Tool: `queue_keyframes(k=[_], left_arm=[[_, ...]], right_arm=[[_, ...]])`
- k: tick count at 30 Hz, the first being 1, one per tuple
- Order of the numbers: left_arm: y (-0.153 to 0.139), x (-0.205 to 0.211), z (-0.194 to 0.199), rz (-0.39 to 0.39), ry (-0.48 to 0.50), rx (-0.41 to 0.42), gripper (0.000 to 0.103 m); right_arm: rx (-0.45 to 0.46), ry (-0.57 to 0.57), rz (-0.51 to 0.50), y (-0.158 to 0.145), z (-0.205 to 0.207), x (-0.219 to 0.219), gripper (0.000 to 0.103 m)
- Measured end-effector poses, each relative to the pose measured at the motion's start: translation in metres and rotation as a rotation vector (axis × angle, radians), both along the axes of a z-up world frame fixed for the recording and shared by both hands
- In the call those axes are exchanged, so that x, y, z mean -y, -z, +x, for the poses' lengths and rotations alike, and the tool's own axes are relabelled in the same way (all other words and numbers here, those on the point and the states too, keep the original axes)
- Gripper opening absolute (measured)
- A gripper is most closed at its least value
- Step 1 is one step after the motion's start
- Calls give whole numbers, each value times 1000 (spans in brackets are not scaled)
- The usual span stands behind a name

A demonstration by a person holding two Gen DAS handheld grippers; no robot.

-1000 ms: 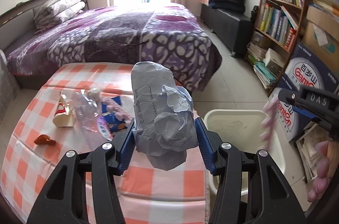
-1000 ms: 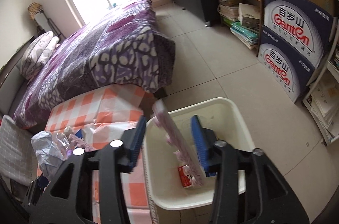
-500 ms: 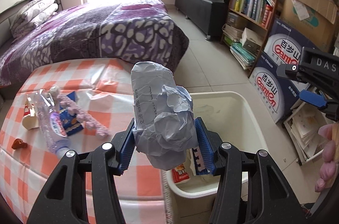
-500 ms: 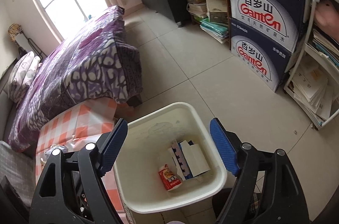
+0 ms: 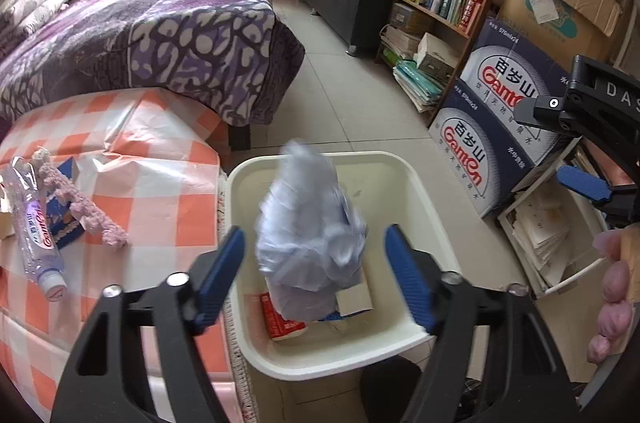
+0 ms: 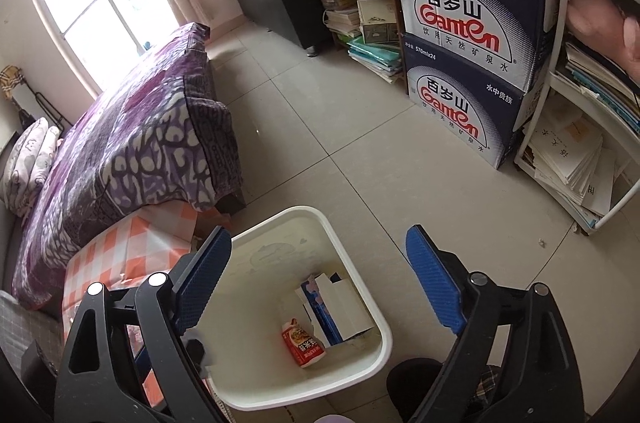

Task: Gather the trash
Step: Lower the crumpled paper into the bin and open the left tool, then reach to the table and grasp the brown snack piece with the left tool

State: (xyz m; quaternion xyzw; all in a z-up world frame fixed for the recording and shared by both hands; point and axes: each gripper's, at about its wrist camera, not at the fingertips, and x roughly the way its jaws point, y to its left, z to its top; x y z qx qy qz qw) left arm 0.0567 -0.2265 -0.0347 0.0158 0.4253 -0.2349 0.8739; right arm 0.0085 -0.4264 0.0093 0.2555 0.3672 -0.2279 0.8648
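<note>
From the left wrist view, the left tool [image 5: 314, 273] has just been opening its jaws, and they now stand wide apart. The ball of paper [image 5: 310, 235] is between them but looks blurry and no pad presses on it, so I think it is dropping into the white bin [image 5: 404, 179] right below. A red packet [image 5: 280, 319] and a small box [image 5: 354, 297] already lie in the bottom of the bin. On the checked surface [image 5: 156, 191] beside the bin, more trash waits: a squashed plastic bottle [image 5: 34, 223], a blue carton [image 5: 64, 223] and a pink fluffy strip [image 5: 86, 207] lying over the carton. The right tool [image 5: 580, 143] shows at the right edge, with fingers [image 5: 612, 299] of the person below it.

From the right wrist view, the right tool [image 6: 318, 281] has also just been opening, and its jaws are wide with nothing between them. It hangs over the bin, where the packet and an open carton [image 6: 334, 307] lie.

So some trash is in the bin, and I think the things on the surface are left to collect.
</note>
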Motion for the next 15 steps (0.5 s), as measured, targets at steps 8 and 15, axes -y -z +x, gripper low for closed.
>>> queue_keyframes(k=[8,15], left_arm=[[-7,-19,3,21,-51,8,85],[-9,-57,10,88,-134,17,86]], right_arm=[[-5,-18,13,-1,7,-13,94],[-28,-66,28,2,20,-42,96]])
